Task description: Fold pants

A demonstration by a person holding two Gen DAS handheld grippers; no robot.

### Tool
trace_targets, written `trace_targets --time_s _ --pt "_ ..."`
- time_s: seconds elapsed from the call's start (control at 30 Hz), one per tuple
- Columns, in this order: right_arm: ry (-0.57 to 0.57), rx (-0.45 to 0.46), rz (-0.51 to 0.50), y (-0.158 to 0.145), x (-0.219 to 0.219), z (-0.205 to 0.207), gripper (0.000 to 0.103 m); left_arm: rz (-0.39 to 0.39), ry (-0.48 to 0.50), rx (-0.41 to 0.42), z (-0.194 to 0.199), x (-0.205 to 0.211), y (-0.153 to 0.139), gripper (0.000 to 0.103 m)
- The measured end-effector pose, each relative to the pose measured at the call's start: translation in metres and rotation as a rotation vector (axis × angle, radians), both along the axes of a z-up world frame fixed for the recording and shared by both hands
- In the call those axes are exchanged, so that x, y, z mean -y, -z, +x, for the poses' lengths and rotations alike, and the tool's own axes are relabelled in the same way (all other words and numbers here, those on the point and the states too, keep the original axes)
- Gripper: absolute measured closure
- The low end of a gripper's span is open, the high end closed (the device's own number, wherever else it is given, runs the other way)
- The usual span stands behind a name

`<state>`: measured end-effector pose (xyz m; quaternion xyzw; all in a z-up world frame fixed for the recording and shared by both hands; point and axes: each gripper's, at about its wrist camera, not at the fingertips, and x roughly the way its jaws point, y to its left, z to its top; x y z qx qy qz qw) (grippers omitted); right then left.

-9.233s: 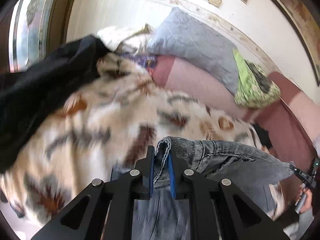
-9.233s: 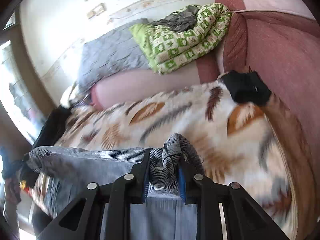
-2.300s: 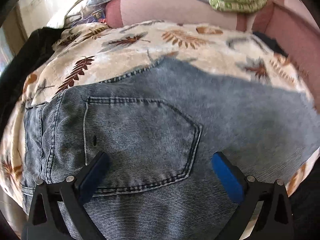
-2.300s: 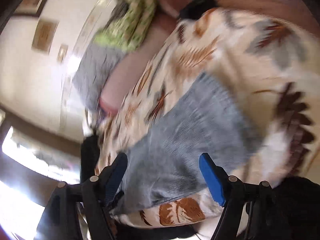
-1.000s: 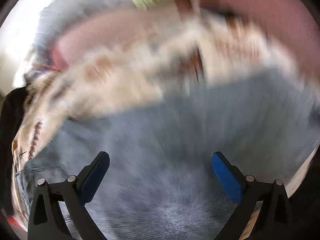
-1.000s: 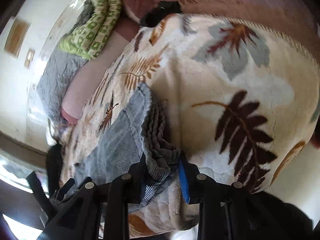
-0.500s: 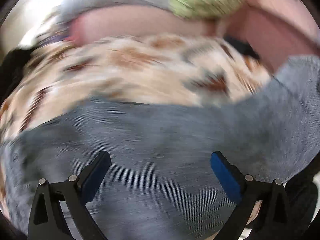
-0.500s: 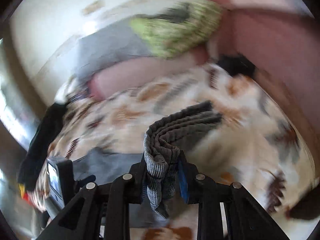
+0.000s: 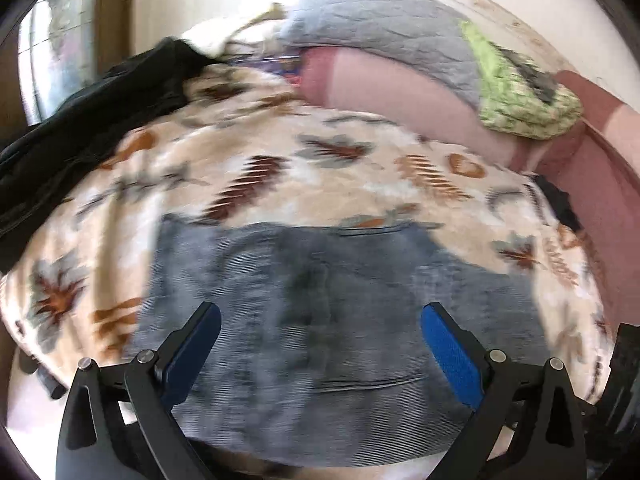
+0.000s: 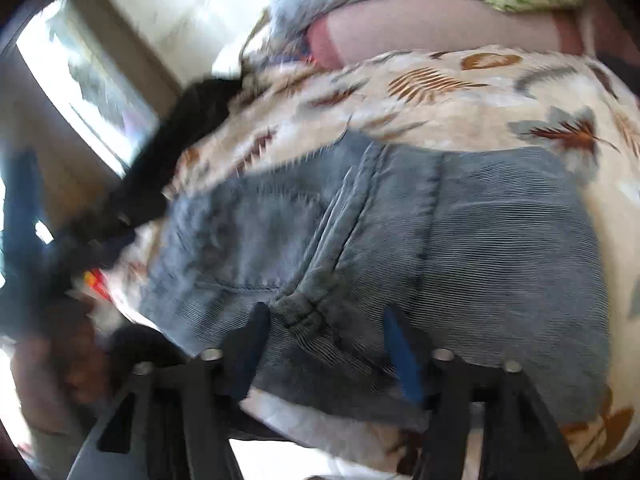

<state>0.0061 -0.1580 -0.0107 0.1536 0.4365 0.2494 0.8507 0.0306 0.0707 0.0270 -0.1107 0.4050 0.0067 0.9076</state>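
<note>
Both views motion-blurred; fine detail of stitching and seams unreliable.

Pants point(image 9: 340, 320), grey-blue denim, lying folded on leaf-print blanket point(image 9: 280, 168) over a pink sofa point(image 9: 400, 88). Near edge of pants cut off behind gripper frames in both views; full outline not visible. Number of layers in the fold not resolvable in left wrist view. In right wrist view a thick ridge of bunched cloth runs diagonally across pants point(image 10: 460, 248), ending just beyond the blue pads.

Left gripper point(image 9: 320, 344): jaws spread wide, nothing between pads, above the denim; contact with cloth not determinable.

Right gripper point(image 10: 324, 344): jaws apart, holding nothing; bunched hem sits in the gap, touching or not unclear owing to blur.

Black garment point(image 9: 80, 128) at blanket's far left, partly out of frame. Grey quilted pillow point(image 9: 380, 20) and green patterned cloth point(image 9: 520, 92) on sofa back, edges clipped.
</note>
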Motion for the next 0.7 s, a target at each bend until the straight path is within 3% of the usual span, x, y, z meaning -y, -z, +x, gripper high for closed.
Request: trace_targets --time_s 0.13,0.2,0.23,0.27,0.3,0.33,0.37,0.43,0.5,0.53,0.63,0.7 --pt "0.19 -0.007 0.127 0.002 0.066 -0.009 0.025 -0.064 0.152 0.014 0.018 0.049 -0.008 0.003" --pt "0.239 -0.121 0.146 0.026 0.082 -0.004 0.025 -0.083 0.206 -0.014 0.027 0.073 -0.002 0.003" --pt "0.233 -0.182 0.196 0.04 0.091 -0.002 0.025 -0.082 0.229 -0.075 0.035 0.086 0.012 0.003" --pt "0.23 -0.174 0.27 0.044 0.101 -0.006 0.025 -0.083 0.252 -0.14 0.043 0.094 0.027 0.003" --pt "0.236 -0.17 0.3 0.042 0.107 -0.009 0.025 -0.106 0.268 -0.27 0.052 0.1 0.056 0.003" --pt "0.24 -0.172 0.324 0.04 0.112 -0.01 0.025 -0.136 0.246 -0.349 0.054 0.098 0.074 0.007" --pt "0.243 -0.165 0.341 0.038 0.117 -0.01 0.025 -0.152 0.238 -0.295 0.049 0.093 0.072 0.006" --pt "0.238 -0.156 0.355 0.04 0.122 -0.012 0.025 -0.213 0.231 -0.286 0.044 0.085 0.059 0.006" --pt "0.234 -0.164 0.377 0.046 0.128 -0.011 0.025 -0.364 0.211 -0.267 0.039 0.069 0.04 0.006" --pt "0.231 -0.156 0.392 0.049 0.129 -0.012 0.025 -0.4 0.211 -0.259 0.037 0.065 0.033 0.006" --pt "0.234 -0.151 0.416 0.051 0.13 -0.008 0.025 -0.45 0.207 -0.253 0.032 0.064 0.019 0.006" --pt "0.23 -0.155 0.439 0.056 0.132 -0.005 0.025 -0.494 0.206 -0.292 0.029 0.073 0.027 0.006"
